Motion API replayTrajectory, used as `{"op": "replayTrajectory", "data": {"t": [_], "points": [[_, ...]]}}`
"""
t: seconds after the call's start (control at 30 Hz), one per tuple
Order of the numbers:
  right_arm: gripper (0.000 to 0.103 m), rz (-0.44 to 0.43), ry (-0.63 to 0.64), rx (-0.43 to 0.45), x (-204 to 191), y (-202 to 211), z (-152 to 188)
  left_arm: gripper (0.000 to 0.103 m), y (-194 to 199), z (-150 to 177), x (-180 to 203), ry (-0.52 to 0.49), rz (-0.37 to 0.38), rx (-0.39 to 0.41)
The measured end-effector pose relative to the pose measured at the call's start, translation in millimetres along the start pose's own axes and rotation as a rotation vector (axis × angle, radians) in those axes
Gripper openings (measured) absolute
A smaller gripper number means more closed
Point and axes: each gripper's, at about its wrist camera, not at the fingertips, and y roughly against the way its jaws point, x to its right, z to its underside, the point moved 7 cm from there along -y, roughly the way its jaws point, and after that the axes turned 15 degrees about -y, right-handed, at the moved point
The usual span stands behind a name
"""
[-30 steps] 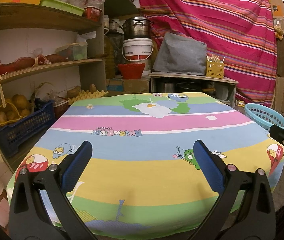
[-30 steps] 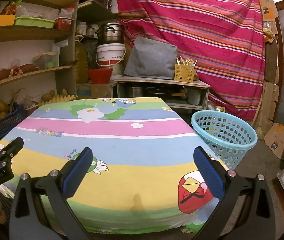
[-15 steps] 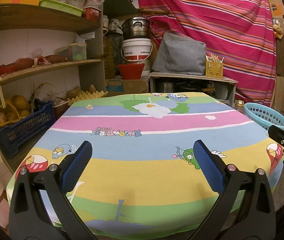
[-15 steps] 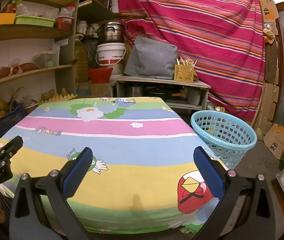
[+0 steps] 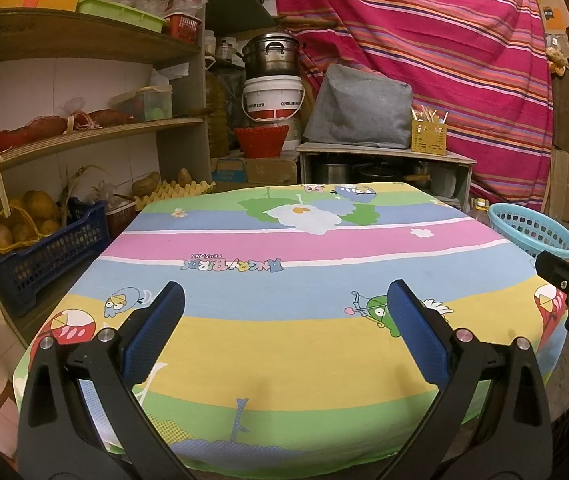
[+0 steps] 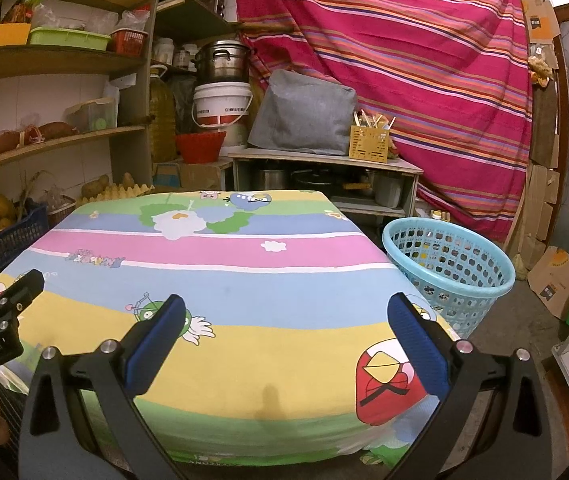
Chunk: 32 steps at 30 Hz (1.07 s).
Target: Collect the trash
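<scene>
Warm, fairly dim indoor light is falling from above, tinting both views yellowish. The tablecloth [image 5: 284,332] is lying evenly lit, with a small soft shadow sitting near its near edge in the right wrist view. The shelves [image 5: 84,132] are bowing toward the frame sides from fisheye distortion, and black vignetting is filling the corners. Focus is staying sharp centrally, softening slightly at the rims.

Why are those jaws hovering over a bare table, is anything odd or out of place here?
Oddly for a trash pickup, no trash shows on the cartoon tablecloth. Both the left gripper and right gripper hang open and hold nothing. The blue basket stands upright beside the table. Nothing looks spilled or damaged.
</scene>
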Motion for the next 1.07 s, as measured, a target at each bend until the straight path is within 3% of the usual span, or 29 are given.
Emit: {"op": "replayTrajectory", "data": {"t": [1.07], "points": [[0.099, 0.002, 0.003, 0.002, 4.0, -0.2, -0.1, 0.098, 1.9, -3.0, 4.2, -0.016, 0.003, 0.021]]}}
